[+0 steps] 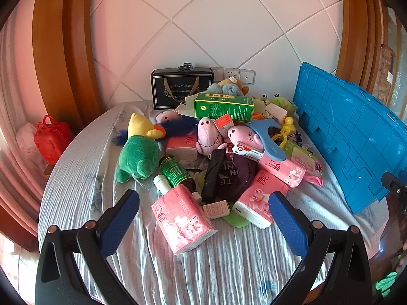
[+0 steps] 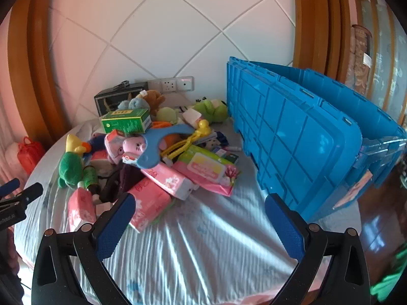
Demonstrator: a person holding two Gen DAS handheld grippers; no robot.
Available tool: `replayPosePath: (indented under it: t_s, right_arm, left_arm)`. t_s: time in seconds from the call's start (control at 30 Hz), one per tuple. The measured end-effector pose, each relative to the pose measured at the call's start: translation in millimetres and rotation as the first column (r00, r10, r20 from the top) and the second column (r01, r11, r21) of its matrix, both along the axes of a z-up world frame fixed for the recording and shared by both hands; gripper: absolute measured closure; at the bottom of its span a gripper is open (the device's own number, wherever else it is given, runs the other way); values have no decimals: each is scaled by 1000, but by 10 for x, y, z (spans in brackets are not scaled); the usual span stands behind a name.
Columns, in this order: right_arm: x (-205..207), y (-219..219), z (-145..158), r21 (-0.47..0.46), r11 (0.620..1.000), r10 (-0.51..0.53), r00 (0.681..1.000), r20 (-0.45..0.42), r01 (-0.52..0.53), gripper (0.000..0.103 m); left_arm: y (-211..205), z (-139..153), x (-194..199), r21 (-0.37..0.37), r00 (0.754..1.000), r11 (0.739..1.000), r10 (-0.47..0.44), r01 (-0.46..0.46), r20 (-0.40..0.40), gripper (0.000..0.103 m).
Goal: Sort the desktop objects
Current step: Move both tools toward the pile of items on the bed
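Note:
A heap of objects lies on a round table covered with a pale striped cloth (image 1: 76, 172). Nearest me is a pink tissue pack (image 1: 182, 219), with a second one (image 1: 257, 199) to its right. Behind are a green bottle (image 1: 175, 171), a green and yellow plush (image 1: 137, 150), pink plush toys (image 1: 208, 136) and a green box (image 1: 223, 106). My left gripper (image 1: 203, 212) is open, its pads either side of the near tissue pack, above it. My right gripper (image 2: 199, 214) is open and empty over bare cloth, with a tissue pack (image 2: 150, 204) by its left finger.
A blue plastic crate (image 2: 292, 137) with its lid up stands on the table's right side; it also shows in the left wrist view (image 1: 351, 137). A black gift box (image 1: 182, 87) stands against the tiled wall. A red case (image 1: 52, 138) sits beyond the left edge.

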State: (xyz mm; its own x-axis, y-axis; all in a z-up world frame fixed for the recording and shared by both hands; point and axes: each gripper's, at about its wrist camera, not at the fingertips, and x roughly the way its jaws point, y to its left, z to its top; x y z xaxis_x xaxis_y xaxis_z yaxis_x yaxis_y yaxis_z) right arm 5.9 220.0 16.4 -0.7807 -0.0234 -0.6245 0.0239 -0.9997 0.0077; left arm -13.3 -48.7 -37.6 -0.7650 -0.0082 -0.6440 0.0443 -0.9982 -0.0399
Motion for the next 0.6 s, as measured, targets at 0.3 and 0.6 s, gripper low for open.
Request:
replayPosePath:
  t_s: [0.3, 0.6]
  right_arm:
    - [-284, 120, -186, -48, 998, 49, 996, 74, -45, 0]
    - [-819, 309, -597, -80, 985, 164, 969, 183, -152, 0]
  left_arm:
    - [-166, -323, -85, 28, 993, 996, 87, -90, 80, 0]
    - [-208, -890, -169, 9, 932, 963, 258, -269, 254, 0]
